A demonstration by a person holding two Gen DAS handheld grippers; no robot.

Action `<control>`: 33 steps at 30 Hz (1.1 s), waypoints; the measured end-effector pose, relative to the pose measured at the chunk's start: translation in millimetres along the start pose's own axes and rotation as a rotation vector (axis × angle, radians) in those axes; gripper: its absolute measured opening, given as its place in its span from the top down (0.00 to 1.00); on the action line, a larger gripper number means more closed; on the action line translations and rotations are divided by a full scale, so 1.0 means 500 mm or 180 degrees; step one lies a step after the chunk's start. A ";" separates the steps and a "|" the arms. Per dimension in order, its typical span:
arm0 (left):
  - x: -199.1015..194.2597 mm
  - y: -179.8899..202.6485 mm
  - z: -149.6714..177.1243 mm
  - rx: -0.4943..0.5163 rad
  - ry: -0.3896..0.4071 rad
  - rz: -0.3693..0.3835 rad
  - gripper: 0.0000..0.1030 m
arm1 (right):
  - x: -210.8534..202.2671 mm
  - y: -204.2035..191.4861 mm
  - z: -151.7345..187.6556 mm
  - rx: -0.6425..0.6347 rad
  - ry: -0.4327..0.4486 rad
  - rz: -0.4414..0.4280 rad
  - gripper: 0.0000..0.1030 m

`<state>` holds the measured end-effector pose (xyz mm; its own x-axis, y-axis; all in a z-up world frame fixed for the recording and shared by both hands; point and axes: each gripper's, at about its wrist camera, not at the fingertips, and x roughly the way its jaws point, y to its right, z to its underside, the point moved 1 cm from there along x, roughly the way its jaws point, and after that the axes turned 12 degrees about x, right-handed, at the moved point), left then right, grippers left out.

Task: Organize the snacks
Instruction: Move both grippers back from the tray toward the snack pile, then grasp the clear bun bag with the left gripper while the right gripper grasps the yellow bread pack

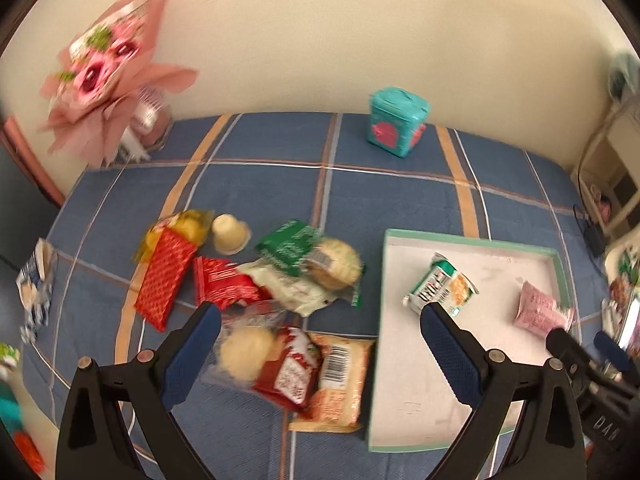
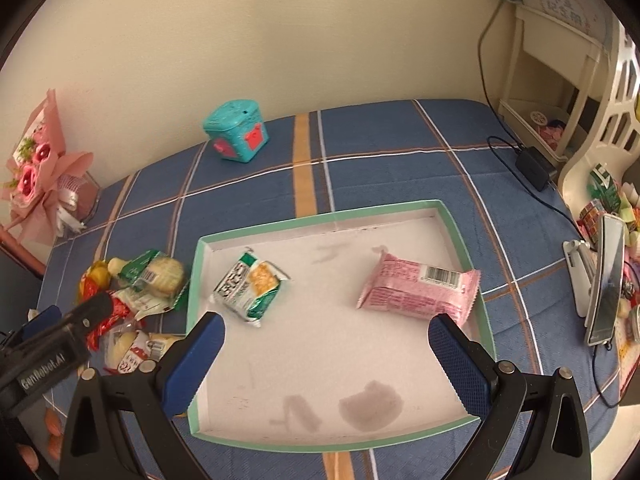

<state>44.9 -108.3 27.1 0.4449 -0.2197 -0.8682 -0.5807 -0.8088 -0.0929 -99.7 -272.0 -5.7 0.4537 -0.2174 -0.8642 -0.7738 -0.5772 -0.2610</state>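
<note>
Both tools gape wide and empty, left tool [image 1: 320,354] hovering above the loose snack-packet pile [image 1: 280,320] on the blue plaid bed [image 1: 256,184], right tool [image 2: 326,360] over the shallow green-rimmed cardboard tray [image 2: 320,216], probably the collecting spot, holding a green cracker packet [image 2: 250,286] and pink wafer packet [image 2: 420,290].

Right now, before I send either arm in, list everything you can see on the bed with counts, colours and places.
Shallow green-rimmed white cardboard tray: one, on the blue plaid bedcover.
Green-and-white cracker packet: one, tray's left side.
Pink wrapped snack packet: one, tray's right side.
Loose snack pile: several packets, red, green, yellow, orange, left of the tray.
Teal gift-print box: one, by the wall.
Pink paper bouquet: one, far left.
Left gripper: jaws open, over the pile.
Right gripper: jaws open, over the tray.
</note>
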 end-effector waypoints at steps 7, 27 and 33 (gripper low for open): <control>0.006 -0.098 0.032 -0.0370 -0.0008 0.0011 0.03 | 0.015 -0.103 0.040 -0.0211 -0.0180 -0.0237 0.00; 0.108 -0.206 0.109 -0.1018 -0.0516 0.0197 0.03 | 0.135 -0.256 0.149 -0.0431 -0.0692 -0.0540 0.24; 0.138 -0.188 0.111 -0.0961 -0.0611 0.0362 0.13 | 0.149 -0.264 0.160 -0.0444 -0.0818 -0.0604 0.47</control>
<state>92.2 -17.0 -51.1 0.2365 -0.2344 -0.9429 -0.3792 -0.9158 0.1325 0.6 -149.0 -70.0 0.4438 0.0993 -0.8906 -0.6103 -0.6942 -0.3816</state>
